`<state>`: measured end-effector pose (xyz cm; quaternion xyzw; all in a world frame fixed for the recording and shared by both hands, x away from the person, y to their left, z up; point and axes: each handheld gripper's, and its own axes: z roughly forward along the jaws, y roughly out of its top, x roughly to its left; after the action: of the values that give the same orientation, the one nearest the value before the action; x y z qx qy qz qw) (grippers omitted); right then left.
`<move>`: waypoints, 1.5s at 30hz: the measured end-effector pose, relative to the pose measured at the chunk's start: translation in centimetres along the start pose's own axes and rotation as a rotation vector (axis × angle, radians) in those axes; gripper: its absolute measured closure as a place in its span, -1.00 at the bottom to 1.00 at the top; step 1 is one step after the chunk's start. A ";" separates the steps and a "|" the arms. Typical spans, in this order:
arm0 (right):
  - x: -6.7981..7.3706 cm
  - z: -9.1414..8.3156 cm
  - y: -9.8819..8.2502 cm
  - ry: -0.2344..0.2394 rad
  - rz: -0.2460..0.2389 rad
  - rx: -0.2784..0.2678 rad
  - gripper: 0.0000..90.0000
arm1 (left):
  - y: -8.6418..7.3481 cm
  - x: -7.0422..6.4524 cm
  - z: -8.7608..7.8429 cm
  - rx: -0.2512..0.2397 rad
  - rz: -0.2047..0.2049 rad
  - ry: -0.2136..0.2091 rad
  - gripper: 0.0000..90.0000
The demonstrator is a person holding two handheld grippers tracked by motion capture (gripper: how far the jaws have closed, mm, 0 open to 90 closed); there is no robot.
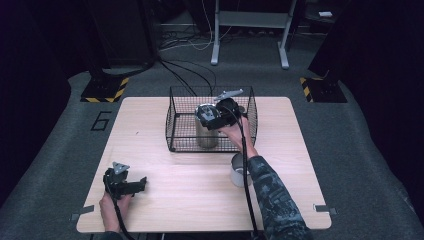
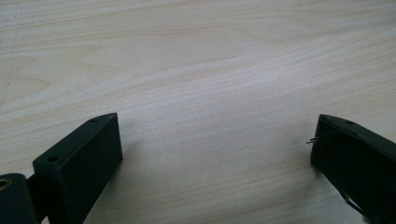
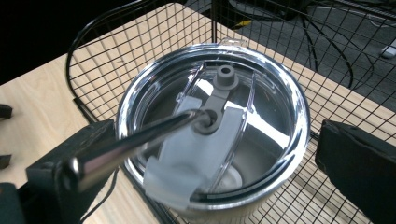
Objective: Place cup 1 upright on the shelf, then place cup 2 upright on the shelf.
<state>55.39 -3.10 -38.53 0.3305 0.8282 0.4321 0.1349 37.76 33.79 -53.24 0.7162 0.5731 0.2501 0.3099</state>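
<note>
High view: we are positioning the right gripper (image 1: 216,116) over the steel tumbler (image 1: 206,134), which is standing upright inside the wire basket (image 1: 175,125) at the middle of the table (image 1: 150,125). The gripper body is covering the tumbler's top, so its lid and the gap between the jaws are hard to make out here. A second metal cup (image 1: 239,171) is standing on the table just in front of the basket, partly hidden by our right forearm. We are resting the left gripper (image 1: 141,183) near the table's front left corner, well apart from the basket.

Left gripper view: we are holding the left gripper (image 2: 215,140) with its jaws spread wide over bare wood, both jaw bases cut off by the frame.

Right gripper view: we are holding the right gripper (image 3: 210,154) with jaws apart on either side of the tumbler (image 3: 280,154), apparently not touching it. The clear lid (image 3: 212,116) and a metal straw (image 3: 135,140) through it are showing; the straw's near end is blurred.
</note>
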 end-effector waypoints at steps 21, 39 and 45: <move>0.3 -6.0 -2.0 0.040 -0.025 -0.038 -1.00 | 0.0 0.0 0.0 -0.002 -0.005 -0.001 -0.95; 1.3 -11.3 -7.0 0.029 -0.006 -0.034 -1.00 | 0.0 0.0 0.0 -0.002 -0.003 0.000 -0.95; 1.6 -12.5 -9.7 0.015 0.021 -0.036 -1.00 | 0.0 0.0 0.0 0.000 -0.001 0.000 -0.95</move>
<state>43.67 -13.83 -38.81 0.3332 0.8178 0.4509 0.1302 37.75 33.78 -53.24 0.7160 0.5733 0.2502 0.3100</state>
